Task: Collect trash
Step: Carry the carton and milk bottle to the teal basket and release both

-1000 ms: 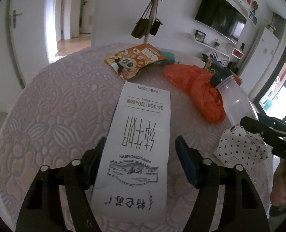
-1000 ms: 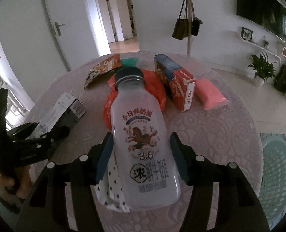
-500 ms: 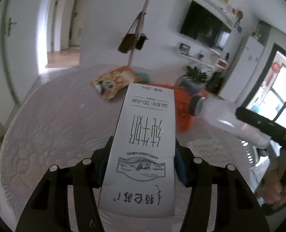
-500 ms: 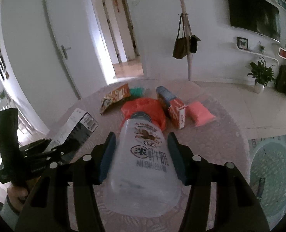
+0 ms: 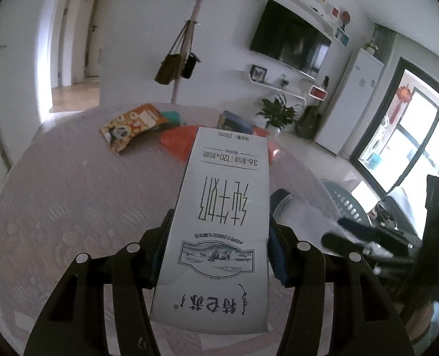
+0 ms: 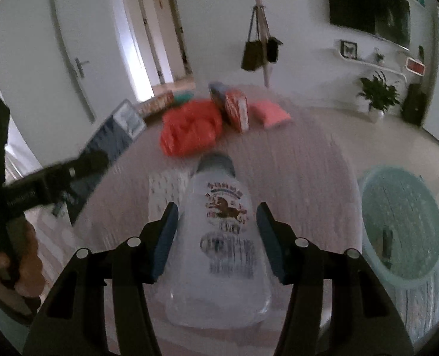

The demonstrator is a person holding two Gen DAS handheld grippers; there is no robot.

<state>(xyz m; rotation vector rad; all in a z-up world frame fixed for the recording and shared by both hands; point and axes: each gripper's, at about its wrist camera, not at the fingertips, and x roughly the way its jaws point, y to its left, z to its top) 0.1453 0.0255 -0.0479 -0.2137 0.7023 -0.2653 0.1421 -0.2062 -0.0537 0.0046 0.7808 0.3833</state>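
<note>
Above the round table [image 5: 71, 195], left tongs [image 5: 219, 237] clamping a milk carton [image 5: 222, 225], right tongs [image 6: 218, 231] gripping a plastic bottle [image 6: 222, 237]

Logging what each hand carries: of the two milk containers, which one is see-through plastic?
The milk bottle in the right tongs: clear, with a horse label. The one in the left tongs is an opaque white carton.
</note>
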